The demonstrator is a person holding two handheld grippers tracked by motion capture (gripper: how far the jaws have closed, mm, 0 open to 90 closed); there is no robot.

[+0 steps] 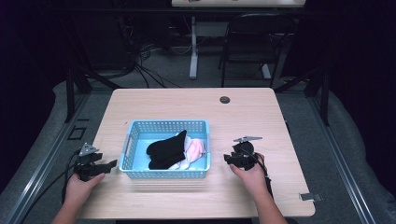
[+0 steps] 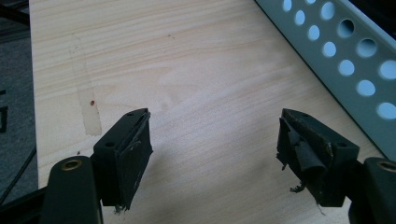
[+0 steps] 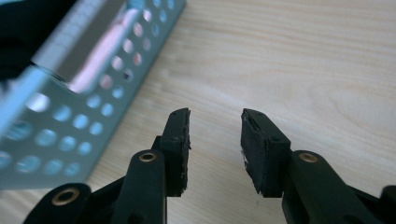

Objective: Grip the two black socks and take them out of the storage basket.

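Left gripper [image 1: 110, 164]: fingers [image 2: 126, 154] wide apart, empty, over bare surface [image 1: 243, 116]; blue basket [image 1: 164, 175] just beside its right finger. Right gripper [image 1: 227, 158]: fingers [image 3: 177, 144] narrowly parted, empty; basket wall just left. Black and pale cloths [image 1: 175, 149] lie in basket.

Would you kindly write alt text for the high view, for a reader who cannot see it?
A blue perforated basket holding black and pink clothing sits on a light wooden table. A person's hands rest a left gripper and right gripper on either side, jaws open and empty.
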